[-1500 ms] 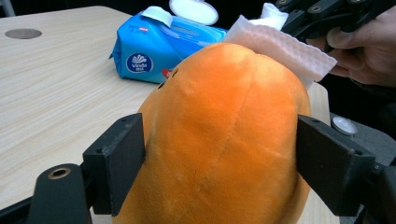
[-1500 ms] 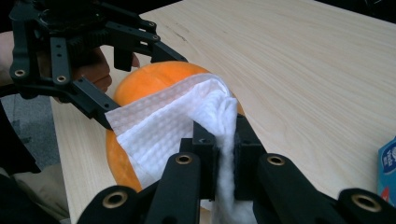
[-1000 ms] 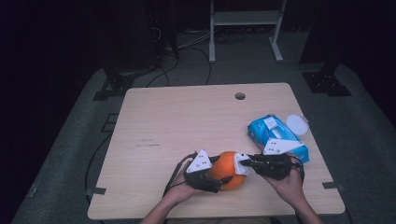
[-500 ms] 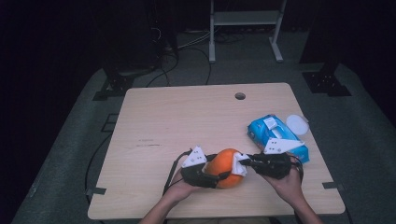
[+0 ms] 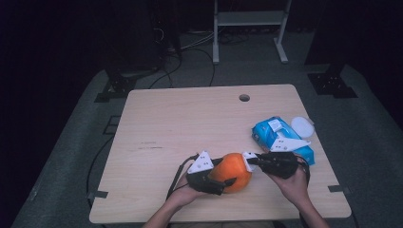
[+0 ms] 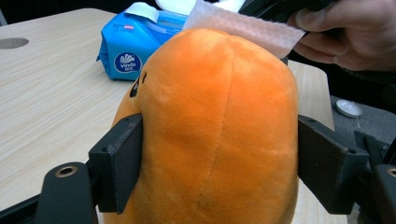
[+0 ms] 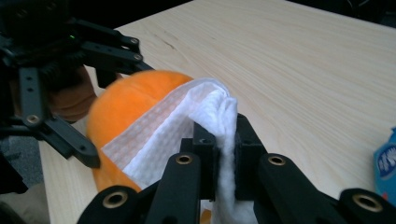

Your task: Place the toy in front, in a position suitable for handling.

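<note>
At the table's (image 5: pixel 157 123) near edge the orange plush toy (image 6: pixel 215 126) is clamped by the left gripper (image 6: pixel 219 163) while a white wipe (image 7: pixel 187 126), pinched in the right gripper (image 7: pixel 223 140), is laid on its top, so wiping seems barely begun.

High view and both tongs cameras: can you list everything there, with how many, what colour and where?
Plush toy: one, orange, near table edge, clamped by left tongs.
Wipe: one, white, draped on the toy, pinched by right tongs.
Wipes pack: one, blue, right side of table.
Lid: one, white, round, beside the pack.
Table: one, light wood, hole near far edge.
Left tongs: one, black.
Right tongs: one, black.
Hands: two, at the bottom edge.
</note>
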